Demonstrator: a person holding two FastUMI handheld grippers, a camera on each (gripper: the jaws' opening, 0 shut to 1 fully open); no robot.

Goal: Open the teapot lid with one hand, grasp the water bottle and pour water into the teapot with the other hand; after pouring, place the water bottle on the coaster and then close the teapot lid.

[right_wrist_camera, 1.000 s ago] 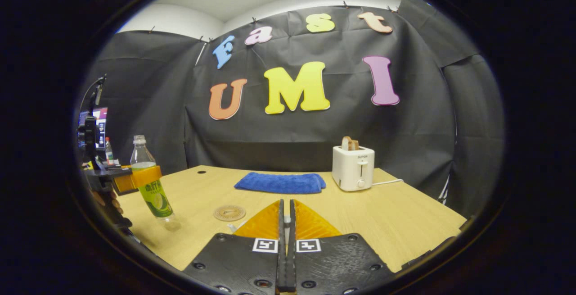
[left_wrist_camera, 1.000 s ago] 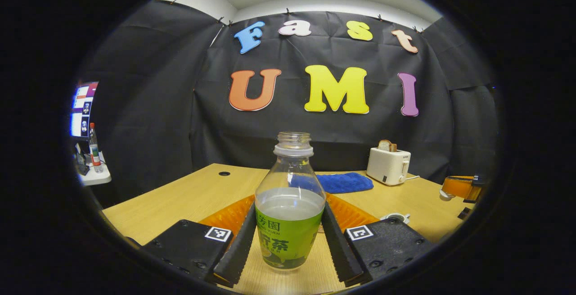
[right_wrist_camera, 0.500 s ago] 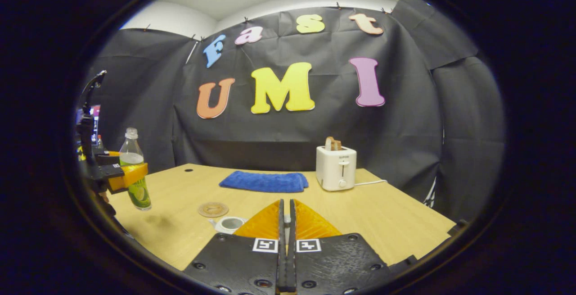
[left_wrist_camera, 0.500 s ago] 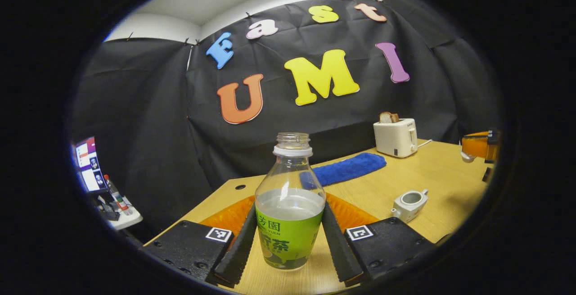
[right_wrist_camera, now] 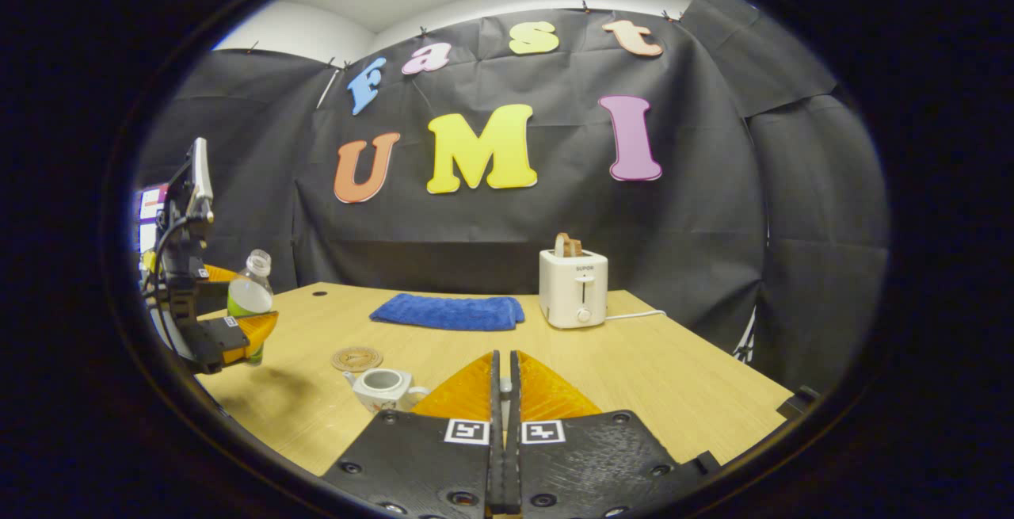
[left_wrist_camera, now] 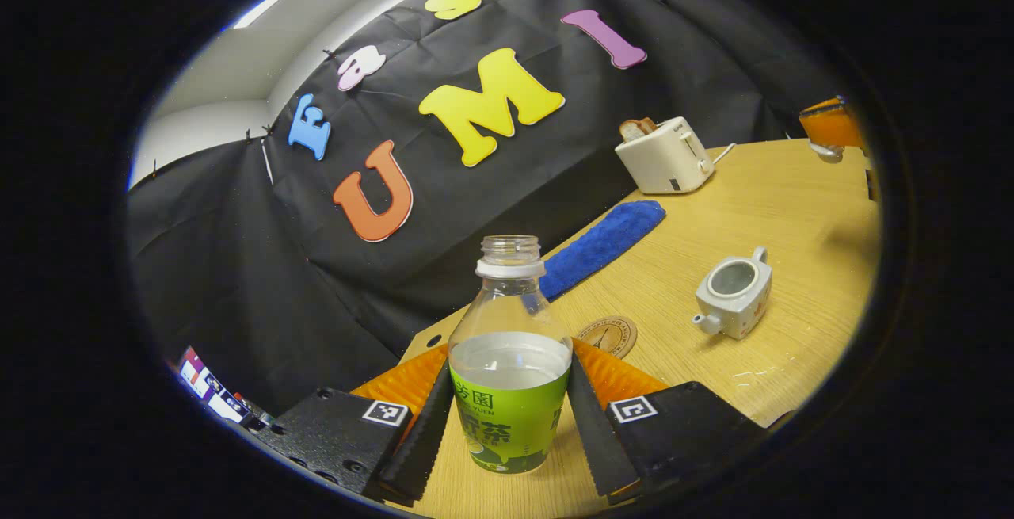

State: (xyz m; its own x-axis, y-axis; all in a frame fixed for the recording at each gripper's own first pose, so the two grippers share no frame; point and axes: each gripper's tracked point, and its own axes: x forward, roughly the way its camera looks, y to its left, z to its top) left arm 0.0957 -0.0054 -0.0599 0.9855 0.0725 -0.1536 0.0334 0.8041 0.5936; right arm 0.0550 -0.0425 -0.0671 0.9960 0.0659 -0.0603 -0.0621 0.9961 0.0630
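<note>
Left gripper: both fingers pressed on the water bottle, pinching it across the labelled lower body. The bottle has no cap, sits tilted, and is about half full. It's clear of the table.

Right gripper: fingers pressed together with a small knob just visible between them. I think it's the teapot lid, but I can't tell for sure.

Teapot is open-topped, standing on the table just past the round coaster, spout toward the coaster side. Blue cloth and toaster sit farther back, out of the way.

Handling notes:
- Bottle is thin plastic, so it will probably flex under squeeze. The label band is the stiffest place to hold, and I'm keeping my grip there.
- Half-full means moderate weight. The water will slosh as I tilt and shift the load toward the neck.
- Open neck means a fast tilt would spill.
- Teapot looks ceramic: rigid, small mouth, likely light enough to be nudged. I should avoid bumping it with the bottle neck.
- Glossy patches on the table near the teapot may be wet.
</note>
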